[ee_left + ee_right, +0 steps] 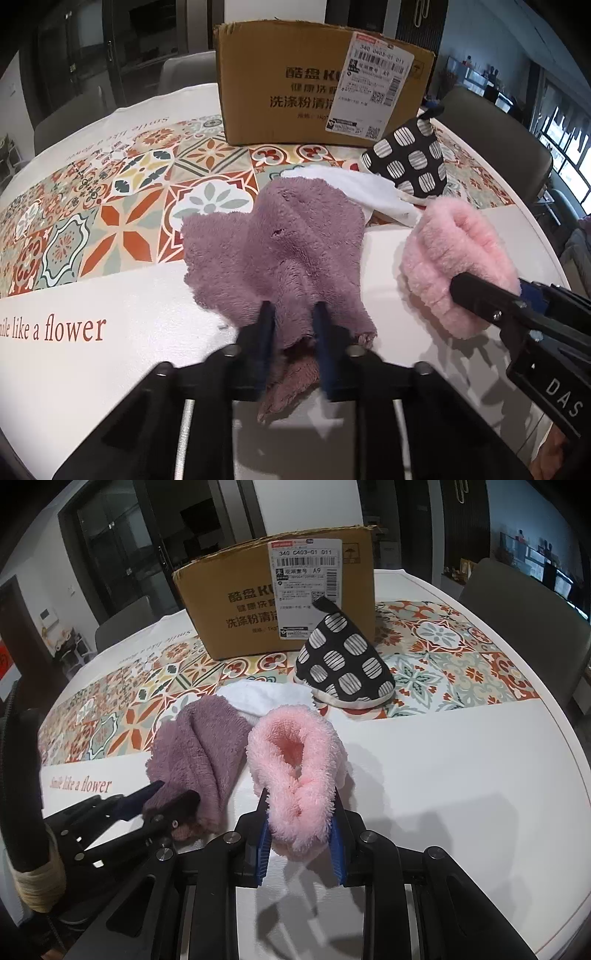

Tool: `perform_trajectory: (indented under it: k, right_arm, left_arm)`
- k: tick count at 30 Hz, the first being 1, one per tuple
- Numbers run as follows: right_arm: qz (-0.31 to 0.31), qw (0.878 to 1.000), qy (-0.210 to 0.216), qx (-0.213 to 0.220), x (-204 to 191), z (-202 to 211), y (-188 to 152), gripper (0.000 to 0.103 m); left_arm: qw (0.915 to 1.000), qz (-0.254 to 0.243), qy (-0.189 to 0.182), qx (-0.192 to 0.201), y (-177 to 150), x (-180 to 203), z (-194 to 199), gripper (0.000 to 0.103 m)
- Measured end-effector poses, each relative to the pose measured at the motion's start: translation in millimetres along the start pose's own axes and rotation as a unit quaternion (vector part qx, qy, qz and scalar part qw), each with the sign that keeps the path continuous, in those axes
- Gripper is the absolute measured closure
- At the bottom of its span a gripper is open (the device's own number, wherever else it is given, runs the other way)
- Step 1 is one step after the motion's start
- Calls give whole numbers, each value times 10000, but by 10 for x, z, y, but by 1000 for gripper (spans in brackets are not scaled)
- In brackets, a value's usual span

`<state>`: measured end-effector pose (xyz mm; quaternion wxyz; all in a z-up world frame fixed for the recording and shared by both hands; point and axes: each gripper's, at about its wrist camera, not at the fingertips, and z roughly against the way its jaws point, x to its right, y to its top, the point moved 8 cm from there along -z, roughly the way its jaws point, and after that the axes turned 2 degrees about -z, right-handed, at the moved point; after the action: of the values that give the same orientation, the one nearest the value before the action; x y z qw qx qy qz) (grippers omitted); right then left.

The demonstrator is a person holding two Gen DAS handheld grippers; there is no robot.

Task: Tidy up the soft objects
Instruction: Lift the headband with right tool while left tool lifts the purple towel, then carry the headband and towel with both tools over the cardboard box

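Note:
My left gripper (293,317) is shut on a fluffy purple cloth (280,243), which bunches up over the white table (129,314). In the right wrist view the purple cloth (199,749) sits left of centre with the left gripper (173,794) clamped on its near end. My right gripper (301,805) is shut on a fluffy pink cloth (295,760), folded into a loop. In the left wrist view the pink cloth (454,254) is at right with the right gripper (487,295) on it. A white cloth (365,192) lies behind both.
A brown cardboard box (317,81) stands at the back on the patterned tile mat (110,206). A black pot holder with striped white dots (410,158) leans beside the box. Grey chairs (495,140) stand around the round table.

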<state>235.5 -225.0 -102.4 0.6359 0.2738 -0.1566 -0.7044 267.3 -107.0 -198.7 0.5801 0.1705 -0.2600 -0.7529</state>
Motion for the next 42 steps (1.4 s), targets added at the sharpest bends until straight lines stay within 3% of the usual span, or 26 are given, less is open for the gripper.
perform_trajectory:
  k: [4, 19, 33, 42]
  right_arm:
    - [35, 10000, 16, -15, -36, -1, -17, 75]
    - [-10, 9991, 181, 392, -123, 337, 167, 75]
    - [200, 9935, 228, 1100, -311, 955, 499, 75]
    - [234, 9892, 217, 1430, -373, 1227, 737, 75]
  left_arm:
    - [9999, 9, -84, 86, 16, -12, 51, 95]
    - [9915, -9, -283, 1268, 470, 6, 891, 96]
    - [9748, -171, -465, 2177, 851, 82, 1581, 96]
    - [9616, -401, -383, 2687, 1164, 99, 1923, 96]
